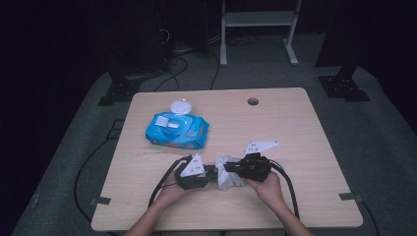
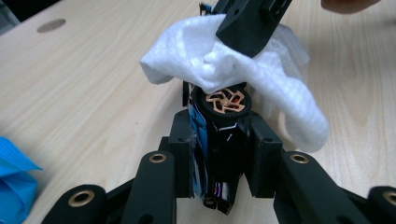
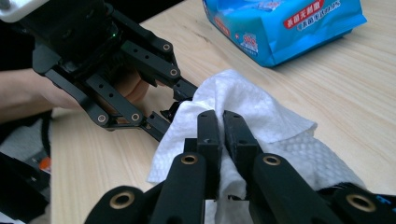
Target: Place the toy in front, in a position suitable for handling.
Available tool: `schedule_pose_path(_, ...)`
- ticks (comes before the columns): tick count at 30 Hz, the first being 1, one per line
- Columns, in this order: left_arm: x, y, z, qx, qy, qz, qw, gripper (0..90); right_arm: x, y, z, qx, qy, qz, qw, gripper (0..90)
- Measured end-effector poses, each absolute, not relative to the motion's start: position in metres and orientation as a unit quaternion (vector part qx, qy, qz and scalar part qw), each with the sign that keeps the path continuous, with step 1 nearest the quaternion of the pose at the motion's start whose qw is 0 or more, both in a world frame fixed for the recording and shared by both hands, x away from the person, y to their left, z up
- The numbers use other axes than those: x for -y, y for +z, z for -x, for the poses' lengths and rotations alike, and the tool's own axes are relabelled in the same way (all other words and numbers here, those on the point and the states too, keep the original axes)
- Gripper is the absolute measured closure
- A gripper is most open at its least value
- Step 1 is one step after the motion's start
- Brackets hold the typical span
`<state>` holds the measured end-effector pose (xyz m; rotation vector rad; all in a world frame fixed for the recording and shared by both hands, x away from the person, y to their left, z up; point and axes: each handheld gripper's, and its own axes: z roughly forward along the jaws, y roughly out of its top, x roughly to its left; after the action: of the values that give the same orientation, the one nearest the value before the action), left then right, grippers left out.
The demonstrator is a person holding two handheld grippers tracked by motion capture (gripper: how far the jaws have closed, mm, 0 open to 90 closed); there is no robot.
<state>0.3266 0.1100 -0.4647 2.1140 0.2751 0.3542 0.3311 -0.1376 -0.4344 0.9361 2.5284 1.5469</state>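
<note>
The person is wiping a small object clean, as I read it. The left claw [image 2: 219, 140] is clamped on a small dark cylindrical thing with a copper-coloured patterned end cap [image 2: 223, 103], gripping its sides so the capped end sticks out beyond the claw tips. The right claw [image 3: 223, 135] has its jaws pressed together on a crumpled white wet wipe [image 3: 261, 121], and that wipe is draped over and just past the cylinder's cap, right in front of the left claw's tips. Both meet near the front edge of the pale wooden desk [image 1: 295, 128]

Next, I would guess, the right claw needs to rub the wipe across or around the cap while the left keeps the cylinder steady; the grip on the wipe looks thin, so it could slip out

Count: two claws, one wipe, one cylinder, one blue plastic pack of wipes with its white lid flipped open [image 1: 178, 130], lying well beyond the left claw
</note>
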Motion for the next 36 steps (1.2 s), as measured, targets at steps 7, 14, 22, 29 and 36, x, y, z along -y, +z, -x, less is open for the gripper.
schedule_pose_path(7, -0.111, -0.470, -0.330, -0.118, 0.138, -0.861, 0.475, 66.7, 0.137, -0.436, -0.332, -0.819, 0.490, -0.299, 0.025, 85.3)
schedule_pose_path(14, -0.097, -0.480, -0.336, -0.117, 0.134, -0.878, 0.445, 57.2, 0.138, -0.437, -0.333, -0.814, 0.495, -0.303, 0.018, 85.3)
schedule_pose_path(22, -0.091, -0.480, -0.339, -0.122, 0.138, -0.877, 0.444, 62.6, 0.139, -0.439, -0.332, -0.810, 0.500, -0.307, 0.014, 85.3)
schedule_pose_path(29, -0.096, -0.476, -0.334, -0.114, 0.153, -0.872, 0.452, 63.6, 0.138, -0.435, -0.331, -0.813, 0.497, -0.302, 0.022, 85.3)
schedule_pose_path(36, -0.100, -0.460, -0.327, -0.107, 0.166, -0.852, 0.486, 67.8, 0.149, -0.431, -0.333, -0.795, 0.518, -0.316, 0.011, 85.4)
